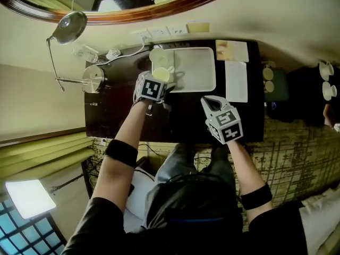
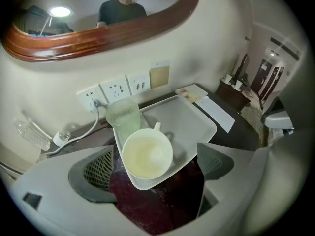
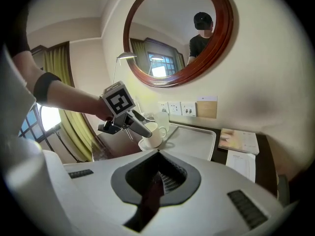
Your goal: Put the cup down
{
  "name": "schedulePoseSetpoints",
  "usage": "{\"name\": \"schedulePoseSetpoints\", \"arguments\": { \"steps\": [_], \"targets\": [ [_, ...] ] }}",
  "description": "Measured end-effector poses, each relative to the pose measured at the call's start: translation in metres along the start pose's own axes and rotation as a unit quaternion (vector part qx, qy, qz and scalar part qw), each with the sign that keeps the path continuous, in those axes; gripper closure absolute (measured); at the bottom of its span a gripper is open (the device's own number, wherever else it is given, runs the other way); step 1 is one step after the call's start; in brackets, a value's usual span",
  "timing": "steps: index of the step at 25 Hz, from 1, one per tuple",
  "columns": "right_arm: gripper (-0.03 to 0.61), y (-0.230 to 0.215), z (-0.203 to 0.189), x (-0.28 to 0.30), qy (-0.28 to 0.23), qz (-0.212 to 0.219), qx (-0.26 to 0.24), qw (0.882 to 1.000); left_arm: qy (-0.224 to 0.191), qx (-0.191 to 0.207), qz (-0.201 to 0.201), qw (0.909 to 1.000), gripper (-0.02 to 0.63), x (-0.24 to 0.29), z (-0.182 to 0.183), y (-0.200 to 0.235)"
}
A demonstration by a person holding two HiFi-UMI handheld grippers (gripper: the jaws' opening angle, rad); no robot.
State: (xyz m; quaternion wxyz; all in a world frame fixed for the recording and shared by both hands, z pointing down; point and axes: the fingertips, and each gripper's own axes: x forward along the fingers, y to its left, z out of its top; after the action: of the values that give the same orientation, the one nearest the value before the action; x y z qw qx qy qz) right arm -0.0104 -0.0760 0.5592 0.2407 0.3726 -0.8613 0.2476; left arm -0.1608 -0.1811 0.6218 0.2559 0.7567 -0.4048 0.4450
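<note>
Cup [image 2: 147,155] between left gripper [image 2: 156,165] jaws (untouched)

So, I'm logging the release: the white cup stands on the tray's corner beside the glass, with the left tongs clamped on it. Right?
Not clamped. The left gripper view shows the left tongs open and clear of the cup, which stands on the tray's corner beside the glass.

The cup [image 2: 147,154] is set in the near left corner of the tray [image 2: 189,119], the glass [image 2: 122,116] just behind it. The tray is placed on the desk [image 1: 101,116] below the sockets [image 2: 118,88], a booklet [image 1: 231,50] and a sheet [image 1: 236,81] to its right, a lamp [image 1: 94,78] to its left.
</note>
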Motion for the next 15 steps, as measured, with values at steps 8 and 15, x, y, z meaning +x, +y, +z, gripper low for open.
{"name": "schedulePoseSetpoints", "arguments": {
  "steps": [8, 15],
  "targets": [
    [0.577, -0.01, -0.018, 0.001, 0.008, -0.014, 0.022, 1.0, 0.042, -0.01, -0.011, 0.999, 0.071, 0.031, -0.014, 0.009],
    [0.577, -0.018, -0.023, -0.009, 0.011, -0.027, 0.028, 0.999, 0.035, -0.011, -0.003, 0.9993, 0.195, 0.043, -0.016, 0.016]
  ]
}}
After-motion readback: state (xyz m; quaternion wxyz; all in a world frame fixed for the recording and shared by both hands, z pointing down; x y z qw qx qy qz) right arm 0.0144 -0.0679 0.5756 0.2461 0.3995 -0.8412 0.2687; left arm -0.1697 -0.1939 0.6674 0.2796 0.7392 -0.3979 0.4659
